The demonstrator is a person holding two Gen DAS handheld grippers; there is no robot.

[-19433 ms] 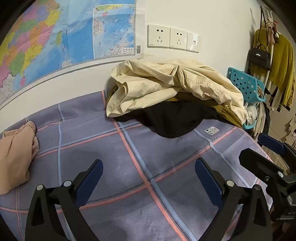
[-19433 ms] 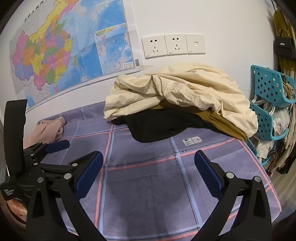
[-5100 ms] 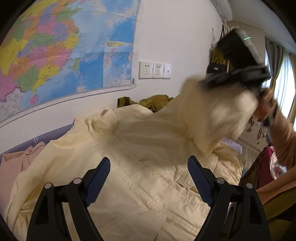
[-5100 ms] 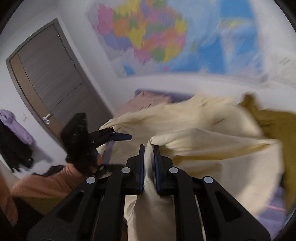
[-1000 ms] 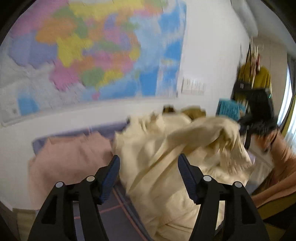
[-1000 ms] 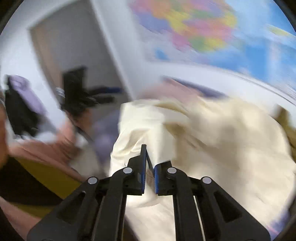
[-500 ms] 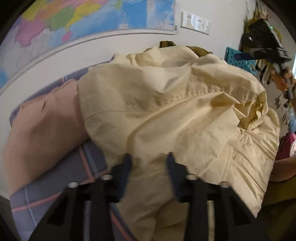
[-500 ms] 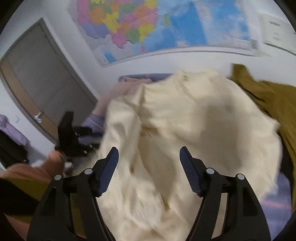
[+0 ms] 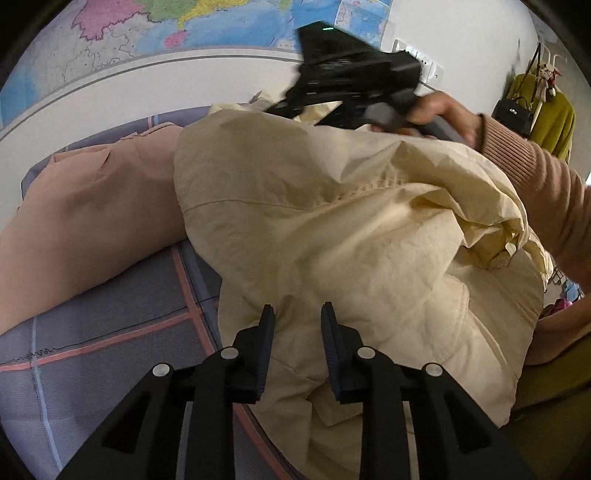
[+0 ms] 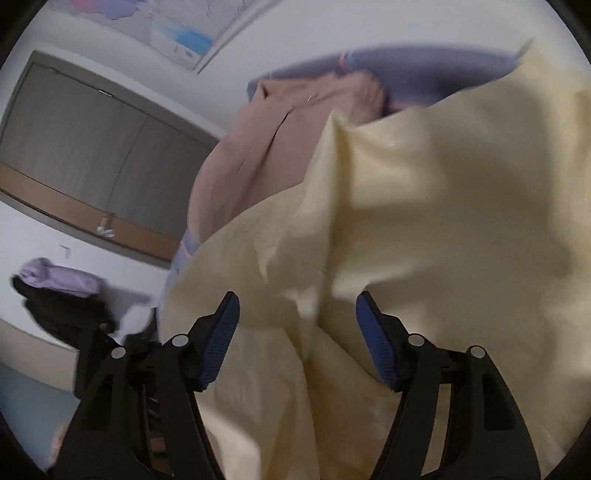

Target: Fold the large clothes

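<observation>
A large cream jacket (image 9: 332, 221) lies bunched on the purple plaid bedspread (image 9: 110, 314). My left gripper (image 9: 297, 317) is low on the jacket's near edge. Its jaws are closing, and a fold of the cream cloth fills the narrow gap between the pads. In the left wrist view a hand (image 9: 436, 110) holds the right gripper's black body (image 9: 354, 74) over the far side of the jacket. The right wrist view is blurred. There my right gripper (image 10: 297, 306) hovers over the cream jacket (image 10: 443, 221). Its jaws are closing but still stand wide, with cloth below and the pads touching nothing.
A folded pink garment (image 9: 92, 203) lies left of the jacket, against the wall with the map (image 9: 184, 22). A pink sleeve (image 9: 535, 177) crosses the right side. Clothes hang on a rack (image 9: 554, 118) at far right. A door (image 10: 92, 147) and a purple garment (image 10: 59, 277) are beyond the bed.
The left gripper sank onto the jacket and its jaws narrowed around a fold. The right gripper let go of the cream cloth, opened wide, swung across over the jacket, and has begun to narrow.
</observation>
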